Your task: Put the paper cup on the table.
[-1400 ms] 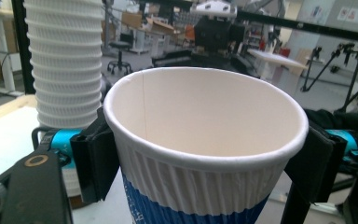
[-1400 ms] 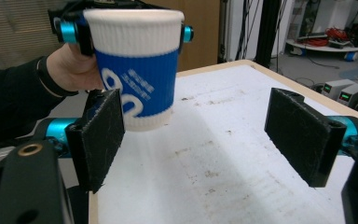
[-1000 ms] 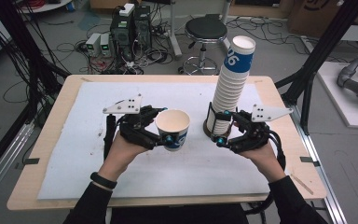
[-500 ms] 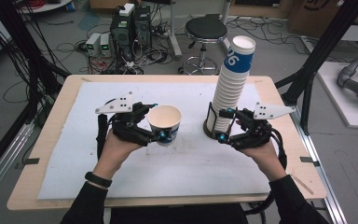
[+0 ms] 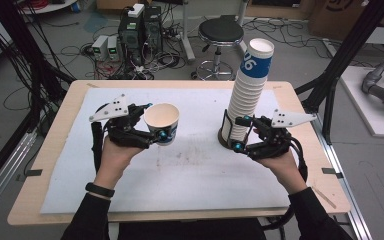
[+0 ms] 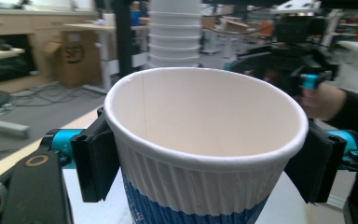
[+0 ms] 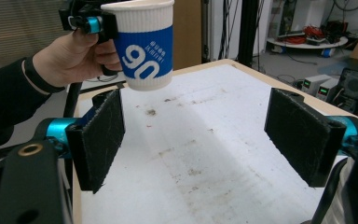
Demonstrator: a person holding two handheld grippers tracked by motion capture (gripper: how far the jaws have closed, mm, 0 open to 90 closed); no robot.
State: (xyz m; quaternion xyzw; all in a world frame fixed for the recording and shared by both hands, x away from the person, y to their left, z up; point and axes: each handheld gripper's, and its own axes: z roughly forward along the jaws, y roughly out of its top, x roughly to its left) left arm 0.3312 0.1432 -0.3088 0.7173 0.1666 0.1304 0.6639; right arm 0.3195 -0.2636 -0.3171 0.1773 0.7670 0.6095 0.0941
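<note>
Leftward across the worktop point(image 5: 55, 165) goes the left gripper point(image 5: 161, 131) with its single paper cup point(image 5: 162, 123): a second ago the cup stood close to the tall stack of cups point(image 5: 247, 95), and now it is well apart from it, over the left half of the white mat point(image 5: 190, 175). The cup stays upright, mouth up, through the whole shift.

In the left gripper view the left gripper's fingers point(image 6: 95, 161) are clamped on the paper cup point(image 6: 205, 154), one pad on each side of its ribbed white wall just under the rim, above the blue band. The cup is empty inside. In the right gripper view the same cup point(image 7: 144, 44) hangs clear above the mat in the person's left hand point(image 7: 70, 56), its blue band and white numerals facing the camera.

The right gripper point(image 5: 240, 134) has not shifted. It sits at the foot of the stack of cups, which stands upright on the right half of the mat and leans slightly to the right at its top. In the right gripper view its fingers point(image 7: 98, 140) stand apart with only the stained mat point(image 7: 205, 154) between them, holding nothing. In the high view the stack's base lies just beside those fingers; whether they touch it I cannot tell.
</note>
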